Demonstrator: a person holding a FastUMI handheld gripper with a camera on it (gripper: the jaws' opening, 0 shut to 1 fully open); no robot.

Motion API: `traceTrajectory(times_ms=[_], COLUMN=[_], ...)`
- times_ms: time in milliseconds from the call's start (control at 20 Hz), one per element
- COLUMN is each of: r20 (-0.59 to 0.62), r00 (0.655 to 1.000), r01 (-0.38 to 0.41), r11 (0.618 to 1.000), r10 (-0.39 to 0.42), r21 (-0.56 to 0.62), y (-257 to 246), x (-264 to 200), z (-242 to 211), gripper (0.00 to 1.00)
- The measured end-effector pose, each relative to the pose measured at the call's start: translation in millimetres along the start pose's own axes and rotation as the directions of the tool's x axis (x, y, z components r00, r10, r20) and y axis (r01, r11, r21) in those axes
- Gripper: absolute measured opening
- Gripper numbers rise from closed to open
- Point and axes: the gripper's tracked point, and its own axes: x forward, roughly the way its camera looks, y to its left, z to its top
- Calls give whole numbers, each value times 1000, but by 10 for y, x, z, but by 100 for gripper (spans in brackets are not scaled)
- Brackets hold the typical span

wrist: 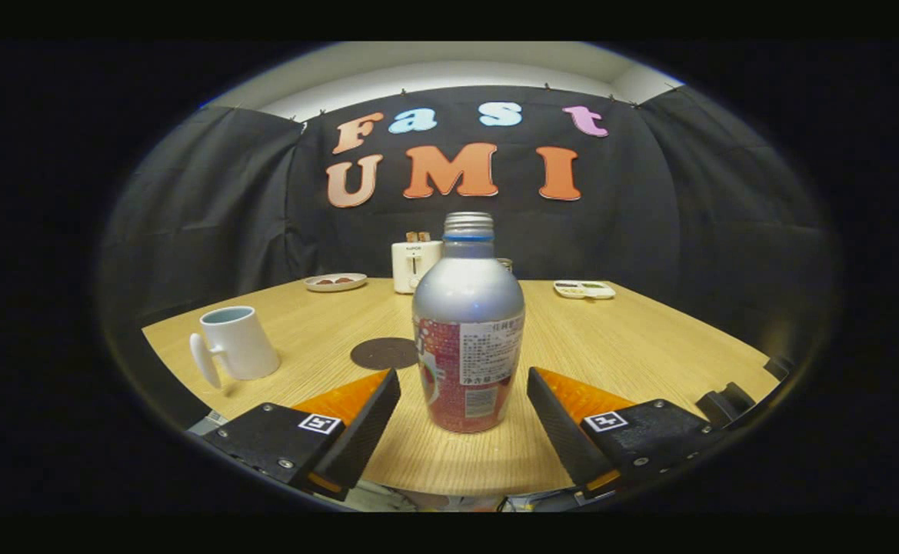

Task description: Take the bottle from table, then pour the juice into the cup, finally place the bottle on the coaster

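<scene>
tongs [464, 404] spread wide, straddling bottle [468, 331], no contact | bottle upright on worktop [634, 346], cap off, not yet lifted | left: grasp, pour, set down — judged at step 1 | counts near→far: 1 bottle, 1 coaster [384, 353] just behind-left, 1 cup [235, 343] further left, 1 toaster [415, 264], 2 dishes at back

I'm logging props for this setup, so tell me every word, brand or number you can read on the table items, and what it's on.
Nothing reads clearly.
On the bottle, the label: printed text, too small and blurred to read.
On the toaster: a small front mark, too blurred.
On the tool, open either side of the bottle: square coded markers, no words.
</scene>
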Motion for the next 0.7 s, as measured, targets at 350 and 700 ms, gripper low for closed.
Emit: traceTrajectory(times_ms=[350, 700], r20=[33, 34], r00=[998, 999], r01=[43, 28], r11=[995, 999], r10=[-46, -28], r21=[90, 21], y=[1, 106], x=[234, 115], z=[10, 153], gripper=[89, 75])
